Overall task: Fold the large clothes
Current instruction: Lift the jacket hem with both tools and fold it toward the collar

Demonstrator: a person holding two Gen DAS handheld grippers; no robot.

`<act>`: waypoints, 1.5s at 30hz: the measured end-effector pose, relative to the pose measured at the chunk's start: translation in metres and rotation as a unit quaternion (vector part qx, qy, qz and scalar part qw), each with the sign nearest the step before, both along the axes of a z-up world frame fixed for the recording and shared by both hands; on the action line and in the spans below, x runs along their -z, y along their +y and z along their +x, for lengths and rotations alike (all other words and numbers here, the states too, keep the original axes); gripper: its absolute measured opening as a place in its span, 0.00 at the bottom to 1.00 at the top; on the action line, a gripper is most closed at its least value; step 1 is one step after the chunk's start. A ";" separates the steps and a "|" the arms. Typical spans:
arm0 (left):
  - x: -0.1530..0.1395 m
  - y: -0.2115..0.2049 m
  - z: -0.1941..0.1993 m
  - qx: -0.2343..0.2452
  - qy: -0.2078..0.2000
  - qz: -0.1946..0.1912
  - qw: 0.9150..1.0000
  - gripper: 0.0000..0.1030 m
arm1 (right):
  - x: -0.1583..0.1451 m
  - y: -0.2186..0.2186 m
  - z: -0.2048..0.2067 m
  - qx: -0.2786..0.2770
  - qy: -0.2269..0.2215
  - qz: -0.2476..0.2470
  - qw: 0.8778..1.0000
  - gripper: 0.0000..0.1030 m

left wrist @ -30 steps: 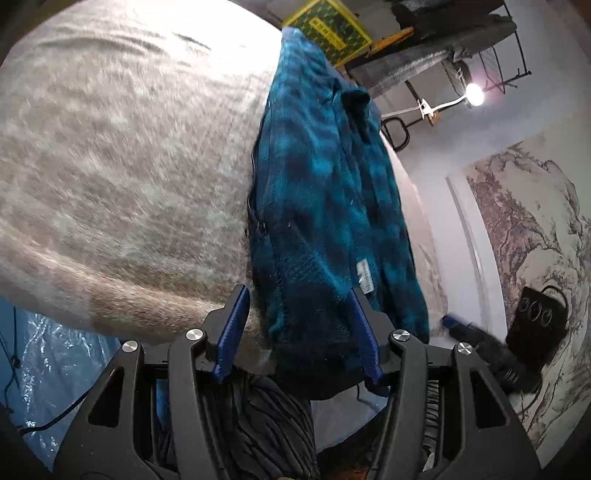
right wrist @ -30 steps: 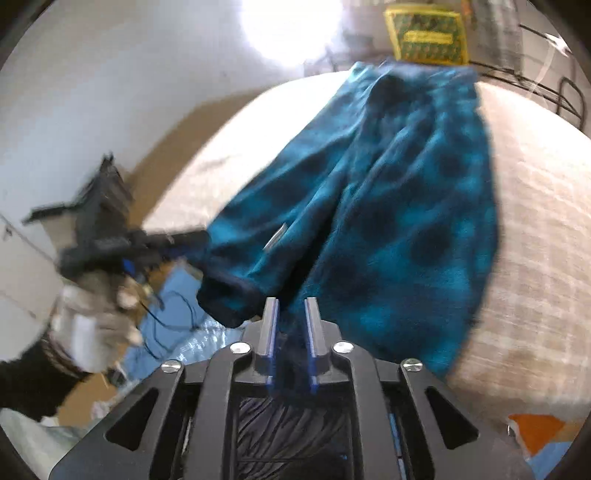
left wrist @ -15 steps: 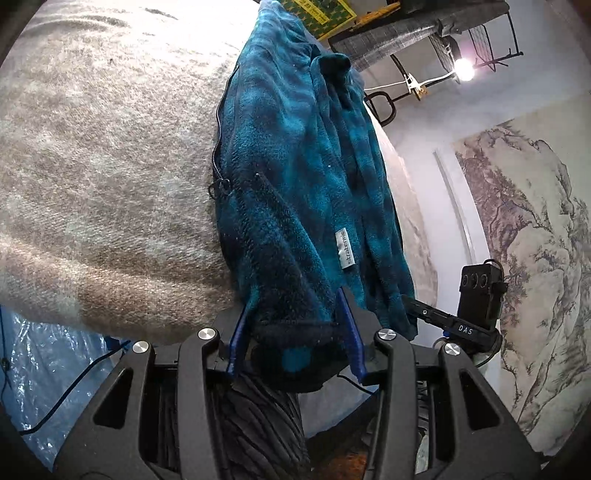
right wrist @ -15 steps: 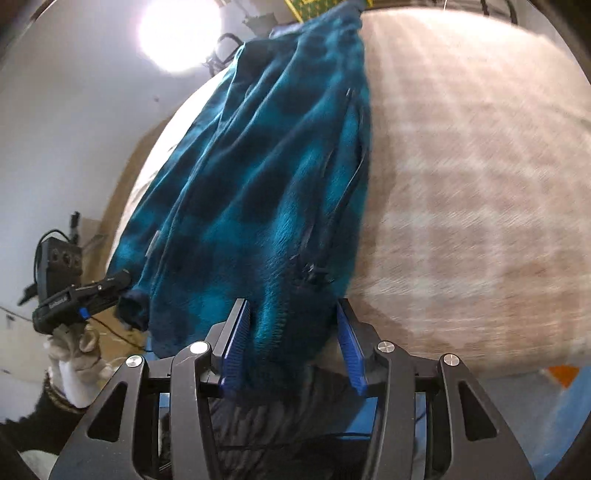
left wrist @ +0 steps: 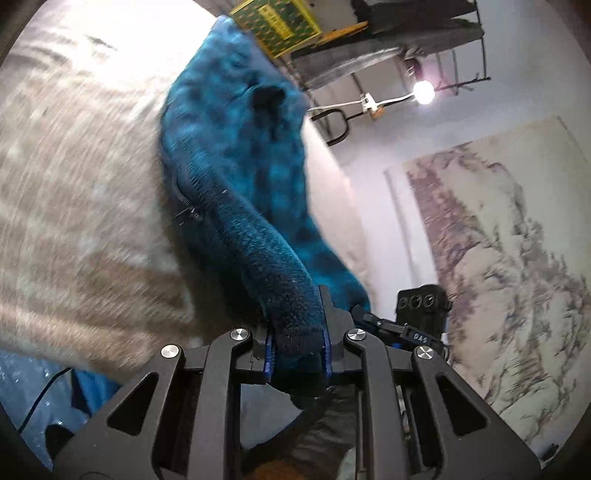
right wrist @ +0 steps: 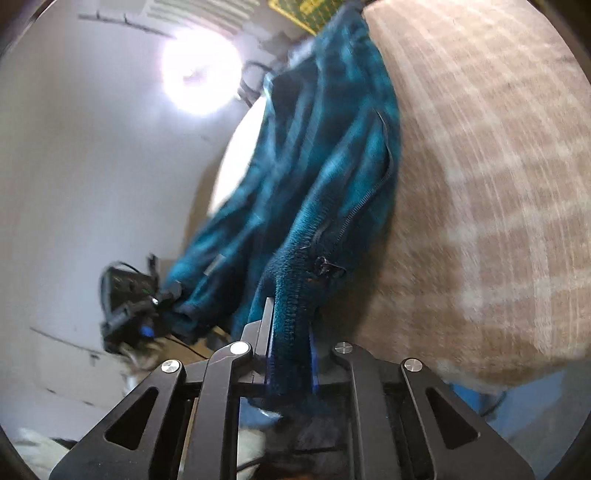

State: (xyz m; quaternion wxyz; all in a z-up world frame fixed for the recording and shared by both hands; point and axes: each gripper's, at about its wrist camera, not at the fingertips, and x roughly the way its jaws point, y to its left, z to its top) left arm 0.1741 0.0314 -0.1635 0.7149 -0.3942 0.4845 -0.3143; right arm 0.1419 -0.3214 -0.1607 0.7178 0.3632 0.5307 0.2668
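Note:
A blue-and-black plaid fleece jacket (left wrist: 236, 155) lies lengthwise on a bed with a beige checked blanket (left wrist: 74, 192). My left gripper (left wrist: 295, 314) is closing its jaws on the near hem, and the dark cuffed edge is pinched between the blue pads and lifted. In the right wrist view my right gripper (right wrist: 291, 321) is closing too, with the jacket's (right wrist: 325, 155) hem by the zipper end (right wrist: 325, 266) squeezed between its pads. Each view shows the other gripper at the far hem corner: the right gripper (left wrist: 402, 328), the left gripper (right wrist: 147, 306).
A yellow-green box (left wrist: 273, 26) and a dark metal rack (left wrist: 406, 44) stand beyond the bed's far end. A bright lamp (left wrist: 423, 92) glares there. A wall with a landscape mural (left wrist: 498, 258) runs beside the bed. Blue plastic sheeting (left wrist: 33, 387) lies on the floor.
Both grippers went from open around the jacket's hem to closed on it. The left one has risen, lifting the hem off the bed edge. The right one swung in and rolled.

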 end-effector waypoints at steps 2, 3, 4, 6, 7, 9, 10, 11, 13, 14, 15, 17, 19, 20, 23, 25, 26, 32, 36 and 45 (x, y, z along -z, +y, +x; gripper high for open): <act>-0.012 -0.002 0.011 0.000 -0.008 -0.003 1.000 0.16 | -0.014 -0.006 0.007 0.014 -0.011 0.015 1.000 0.11; -0.017 -0.003 0.018 -0.001 -0.010 -0.002 1.000 0.16 | -0.018 -0.008 0.010 0.019 -0.014 0.019 1.000 0.11; -0.022 -0.004 0.025 -0.003 -0.011 -0.001 1.000 0.16 | -0.026 -0.011 0.016 0.028 -0.019 0.024 0.999 0.11; -0.032 -0.005 0.041 -0.009 -0.017 0.003 1.000 0.16 | -0.034 -0.010 0.024 0.039 -0.026 0.027 0.999 0.11; -0.036 -0.004 0.047 -0.011 -0.019 0.004 1.000 0.16 | -0.038 -0.007 0.031 0.047 -0.029 0.027 0.998 0.11; -0.043 -0.005 0.063 -0.015 -0.026 0.011 0.999 0.16 | -0.044 -0.011 0.045 0.062 -0.031 0.030 0.997 0.11; -0.047 -0.006 0.074 -0.018 -0.029 0.017 0.999 0.16 | -0.046 -0.013 0.056 0.072 -0.031 0.035 0.996 0.11; -0.049 -0.007 0.083 -0.019 -0.031 0.022 0.999 0.16 | -0.047 -0.015 0.063 0.078 -0.030 0.036 0.996 0.11; -0.050 -0.006 0.103 -0.026 -0.028 0.026 0.999 0.16 | -0.048 -0.014 0.080 0.088 -0.026 0.034 0.995 0.11; -0.049 -0.006 0.115 -0.031 -0.025 0.029 0.999 0.16 | -0.048 -0.015 0.091 0.092 -0.024 0.033 0.995 0.11; -0.047 -0.008 0.122 -0.036 -0.024 0.033 0.999 0.16 | -0.048 -0.016 0.101 0.095 -0.022 0.032 0.995 0.11; -0.041 -0.008 0.140 -0.047 -0.017 0.037 0.998 0.16 | -0.048 -0.017 0.118 0.101 -0.016 0.026 0.994 0.11; -0.031 -0.009 0.160 -0.058 -0.008 0.048 0.997 0.16 | -0.041 -0.016 0.138 0.104 -0.005 0.020 0.994 0.11; -0.024 -0.009 0.172 -0.063 0.000 0.051 0.997 0.16 | -0.036 -0.015 0.150 0.107 0.004 0.015 0.994 0.11; -0.006 -0.010 0.202 -0.074 0.019 0.060 0.995 0.16 | -0.022 -0.021 0.175 0.120 0.033 0.013 0.992 0.11; 0.005 -0.012 0.218 -0.078 0.028 0.068 0.994 0.16 | -0.009 -0.027 0.191 0.133 0.058 0.017 0.989 0.11; 0.010 -0.014 0.225 -0.081 0.032 0.073 0.993 0.16 | -0.002 -0.029 0.197 0.138 0.067 0.019 0.988 0.11; 0.048 -0.018 0.256 -0.091 0.066 0.092 0.989 0.20 | 0.042 -0.036 0.228 0.163 0.151 0.029 0.975 0.16; 0.056 -0.013 0.266 -0.079 0.089 0.071 0.990 0.30 | 0.059 -0.042 0.239 0.160 0.197 0.059 0.966 0.22; 0.031 0.019 0.276 -0.086 0.082 0.016 0.993 0.56 | 0.041 -0.065 0.238 0.140 0.155 0.140 0.968 0.32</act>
